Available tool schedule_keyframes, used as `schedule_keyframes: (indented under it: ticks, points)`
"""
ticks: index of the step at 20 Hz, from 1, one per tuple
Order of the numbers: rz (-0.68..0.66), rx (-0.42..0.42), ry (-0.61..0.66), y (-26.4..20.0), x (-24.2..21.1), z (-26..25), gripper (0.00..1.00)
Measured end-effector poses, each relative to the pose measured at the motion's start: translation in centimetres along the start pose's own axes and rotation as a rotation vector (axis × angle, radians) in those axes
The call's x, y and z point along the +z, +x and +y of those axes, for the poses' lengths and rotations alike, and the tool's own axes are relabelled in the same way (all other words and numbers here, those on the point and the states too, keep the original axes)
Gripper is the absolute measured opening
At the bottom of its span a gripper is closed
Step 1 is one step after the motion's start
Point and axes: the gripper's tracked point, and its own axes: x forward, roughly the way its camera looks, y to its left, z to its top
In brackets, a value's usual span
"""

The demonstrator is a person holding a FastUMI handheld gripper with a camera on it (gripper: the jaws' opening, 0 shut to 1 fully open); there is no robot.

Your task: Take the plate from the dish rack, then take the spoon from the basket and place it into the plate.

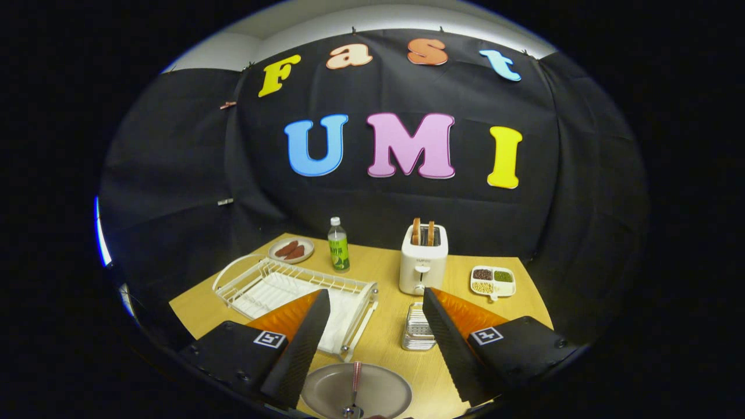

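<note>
A grey round plate lies flat on the wooden table between the bases of my fingers. A spoon with a pinkish handle rests inside the plate, its metal end toward me. My gripper hovers above the table, open wide, with nothing between its fingers. The white wire dish rack sits ahead on the left, partly behind my left finger. A small metal basket stands just beside my right finger, partly covered by it.
A white toaster with two slices stands beyond the basket. A green bottle and a small plate of brown food sit at the back left. A divided white dish of beans is at the right.
</note>
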Motion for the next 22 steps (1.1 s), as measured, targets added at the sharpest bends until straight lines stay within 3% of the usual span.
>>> schedule_keyframes:
  ticks: [4, 9, 22]
  points:
    - [-0.110, -0.125, 0.027, -2.4, 4.2, -1.7, 0.98]
    - [-0.174, -0.248, 0.050, -4.6, 5.7, -3.3, 0.99]
    - [-0.164, -0.334, 0.049, -4.6, 4.8, -2.6, 0.98]
